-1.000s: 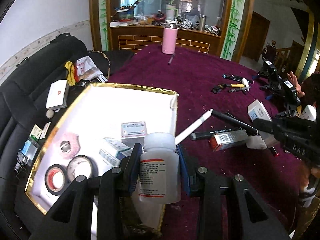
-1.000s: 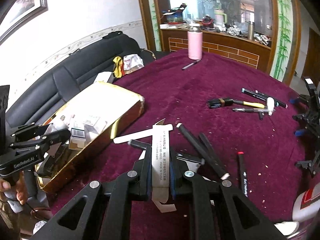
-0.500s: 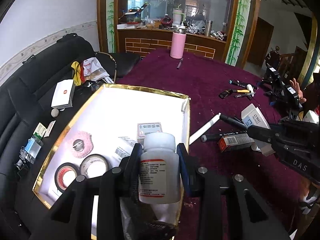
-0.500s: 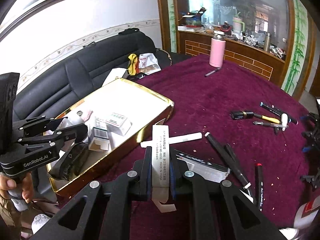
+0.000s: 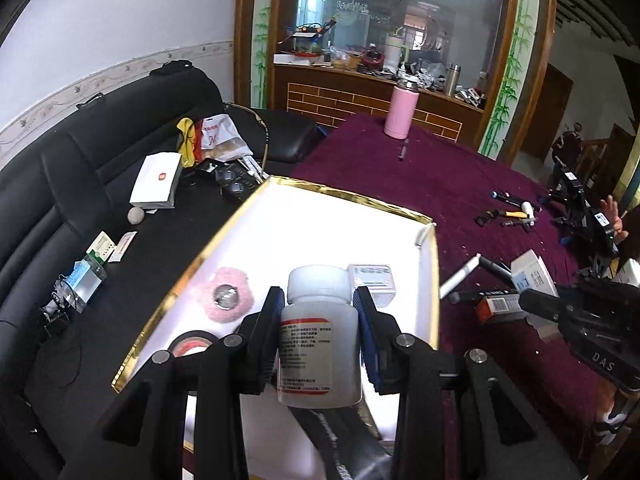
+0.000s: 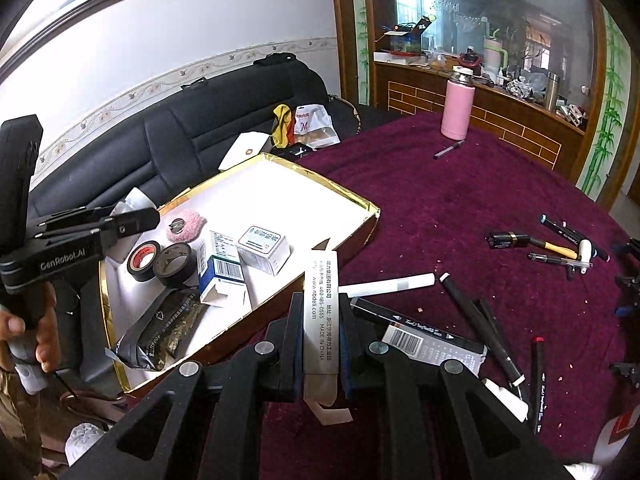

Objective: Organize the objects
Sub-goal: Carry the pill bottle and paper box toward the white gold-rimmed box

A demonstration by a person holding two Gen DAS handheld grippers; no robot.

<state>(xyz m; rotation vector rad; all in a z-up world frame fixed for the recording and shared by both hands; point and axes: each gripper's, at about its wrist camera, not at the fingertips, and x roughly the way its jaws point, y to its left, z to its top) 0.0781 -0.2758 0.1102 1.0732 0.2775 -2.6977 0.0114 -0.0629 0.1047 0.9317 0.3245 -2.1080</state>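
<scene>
Plastic makes up the white pill bottle (image 5: pixel 320 336), which sits upright between the blue pads of the left gripper (image 5: pixel 320 332), clamped across its labelled body just below the cap, above the near end of the gold-rimmed box (image 5: pixel 352 194). It looks light and rigid (whether it is full cannot be told), and its smooth round wall would likely twist or slip under a loose pinch, so a hold on the label band, square across the widest part, seems the soundest. The right gripper (image 6: pixel 320 344) has its jaws closed nearly flat on a thin printed packaging strip (image 6: pixel 321 312) that stands up between the pads, over the purple tablecloth (image 6: pixel 460 208) just outside the box's near wall. That strip is probably card or stiff paper: almost weightless, easily creased, with a bent tail hanging below the fingers, so it should be pinched on its flat faces and near its middle. Already in the box lie two rolls of black tape (image 6: pixel 160 260), small medicine cartons (image 6: pixel 244 256), a pink fuzzy piece (image 6: pixel 185 225) and a dark foil pouch (image 6: pixel 160 330). Marker pens (image 6: pixel 480 320) remain scattered on the cloth.
</scene>
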